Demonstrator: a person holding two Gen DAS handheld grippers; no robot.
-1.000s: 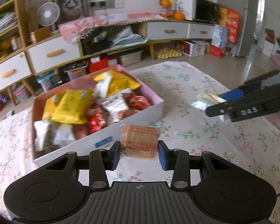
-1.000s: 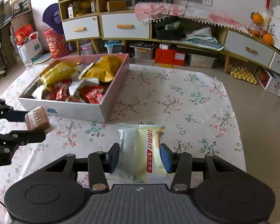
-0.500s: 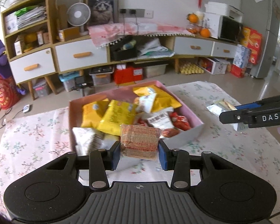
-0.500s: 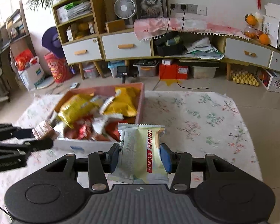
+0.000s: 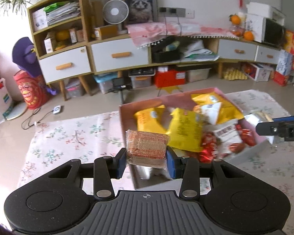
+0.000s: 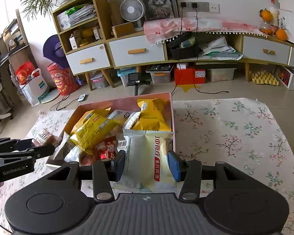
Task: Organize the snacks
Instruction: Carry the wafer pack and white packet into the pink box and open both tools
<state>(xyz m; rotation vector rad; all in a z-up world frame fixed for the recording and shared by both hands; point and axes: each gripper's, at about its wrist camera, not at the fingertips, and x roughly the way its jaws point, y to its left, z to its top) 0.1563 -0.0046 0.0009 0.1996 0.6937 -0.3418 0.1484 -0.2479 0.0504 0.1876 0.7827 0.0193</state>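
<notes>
Two grippers, each clamped on a snack and both held over the pink box (image 5: 127,109) that sits on the flowery cloth (image 6: 235,129). Left gripper (image 5: 146,161) has its blue pads tight on a clear-wrapped cracker pack (image 5: 147,146) with orange print too blurry to read, right at the box's near left corner. Right gripper (image 6: 149,162) is pinching a pale green and silver packet (image 6: 147,156) with a red vertical label reading 食药同源 and bigger red characters above it — it hangs over the near right corner of the box, half over the cloth. From the right wrist view the left gripper comes in from the left edge with "GenRobot.AI" printed on its side; from the left wrist view the right gripper pokes in from the right edge, and only a "D" of its lettering shows. Box is already stuffed: yellow bags (image 6: 94,129), a red pack (image 6: 107,149) with white characters, a white one with a red picture (image 5: 227,137) — text on those is too smeared to make out. Behind it all, a red carton (image 6: 189,74) with a white label sits under the sideboard (image 6: 137,51).
</notes>
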